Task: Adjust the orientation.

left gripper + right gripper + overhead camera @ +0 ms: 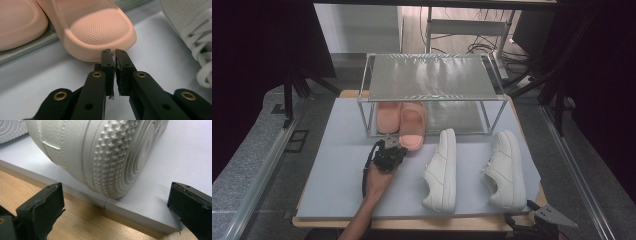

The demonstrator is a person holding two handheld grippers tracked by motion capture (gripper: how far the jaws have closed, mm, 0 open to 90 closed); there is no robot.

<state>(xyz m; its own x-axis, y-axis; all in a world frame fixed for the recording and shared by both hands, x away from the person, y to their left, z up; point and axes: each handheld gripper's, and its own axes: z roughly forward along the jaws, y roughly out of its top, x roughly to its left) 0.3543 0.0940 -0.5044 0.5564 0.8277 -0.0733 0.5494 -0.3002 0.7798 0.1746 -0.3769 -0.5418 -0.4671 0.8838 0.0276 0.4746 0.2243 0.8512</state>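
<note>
High view: left hand-held gripper (pixel 396 145), jaws nearly together and empty, at the heel of a pink soft-foam slipper (pixel 412 126) half inside the clear-topped metal shoe rack (pixel 432 75), beside its twin (pixel 387 117); probably light, squashy, grip the heel rim; right hand-held gripper (pixel 115 207) spread wide, empty.

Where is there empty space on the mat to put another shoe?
The grey mat is bare on its left side, left of the left hand-held gripper, and along the front edge below it. A narrow strip separates the two white sneakers. It is crowded around the pink slippers under the shelf.
</note>
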